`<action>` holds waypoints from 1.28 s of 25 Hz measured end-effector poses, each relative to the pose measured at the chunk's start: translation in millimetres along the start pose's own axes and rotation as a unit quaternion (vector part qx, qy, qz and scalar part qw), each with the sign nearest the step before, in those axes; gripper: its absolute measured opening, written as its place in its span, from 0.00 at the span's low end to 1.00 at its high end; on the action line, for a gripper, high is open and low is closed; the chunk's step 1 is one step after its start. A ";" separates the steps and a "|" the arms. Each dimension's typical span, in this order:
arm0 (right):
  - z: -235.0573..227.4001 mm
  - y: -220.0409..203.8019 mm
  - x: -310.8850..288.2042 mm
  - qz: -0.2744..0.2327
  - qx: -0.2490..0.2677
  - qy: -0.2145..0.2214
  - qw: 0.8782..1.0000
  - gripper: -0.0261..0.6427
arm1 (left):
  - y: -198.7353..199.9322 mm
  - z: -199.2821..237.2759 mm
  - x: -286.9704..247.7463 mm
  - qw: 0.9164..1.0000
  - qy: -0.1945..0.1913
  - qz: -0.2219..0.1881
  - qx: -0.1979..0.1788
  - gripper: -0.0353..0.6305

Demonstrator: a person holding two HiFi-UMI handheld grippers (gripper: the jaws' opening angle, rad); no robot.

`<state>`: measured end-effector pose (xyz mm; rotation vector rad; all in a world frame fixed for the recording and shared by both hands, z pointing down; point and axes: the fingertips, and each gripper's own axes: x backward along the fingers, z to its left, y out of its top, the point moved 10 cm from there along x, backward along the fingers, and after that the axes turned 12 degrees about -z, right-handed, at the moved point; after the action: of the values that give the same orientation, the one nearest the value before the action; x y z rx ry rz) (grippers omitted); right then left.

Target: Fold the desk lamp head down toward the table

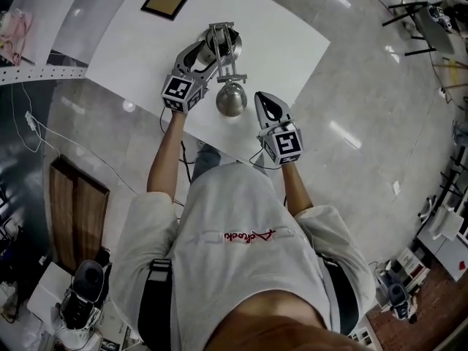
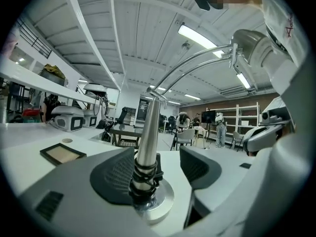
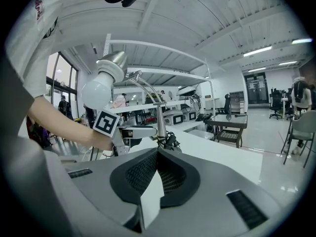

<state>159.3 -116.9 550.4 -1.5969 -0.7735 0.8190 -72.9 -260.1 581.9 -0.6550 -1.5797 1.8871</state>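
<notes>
A silver desk lamp stands on the white table [image 1: 292, 46]. Its round head [image 1: 231, 99] hangs toward me from curved twin arms [image 1: 224, 42]. My left gripper [image 1: 212, 50] is open around the lamp's upright post [image 2: 147, 132], just above the round base [image 2: 157, 204]. The post stands close to the left pad, with a gap to the right pad [image 2: 197, 168]. The lamp head [image 2: 254, 46] shows high at the right of that view. My right gripper [image 1: 265, 98] is shut with nothing in it, just right of the lamp head [image 3: 104, 83]. The right gripper [image 3: 158, 154] faces the left gripper [image 3: 132, 131].
A small brown framed square [image 1: 164, 3] lies flat at the table's far left. The table's near edge [image 1: 219, 141] is right by my body. A cable [image 1: 44, 134] runs over the floor on the left, beside a wooden panel [image 1: 77, 214].
</notes>
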 end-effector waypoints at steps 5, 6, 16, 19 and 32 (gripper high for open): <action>-2.1 1.8 0.1 -0.004 -0.002 0.000 1.000 0.06 | 8.0 8.3 -36.3 1.000 -0.014 -0.004 -0.013 0.48; -2.7 2.8 -0.4 -0.007 -0.002 0.000 1.000 0.06 | 9.0 9.5 -42.3 1.000 -0.017 -0.005 -0.015 0.48; -9.1 7.4 -4.9 -0.013 0.002 0.002 1.000 0.06 | 16.7 10.9 -80.8 0.998 -0.040 -0.003 -0.053 0.41; -7.9 8.0 -6.6 -0.017 -0.007 0.018 1.000 0.06 | 17.5 11.4 -80.9 0.997 -0.031 -0.008 -0.065 0.26; 2.1 24.2 -34.9 -0.049 -0.002 0.058 0.997 0.06 | 17.4 13.5 -82.1 0.997 -0.045 -0.007 -0.058 0.27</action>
<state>140.0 -148.7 529.9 -1.5837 -0.7641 0.6487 -26.4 -329.7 567.2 -0.6147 -1.7569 1.8489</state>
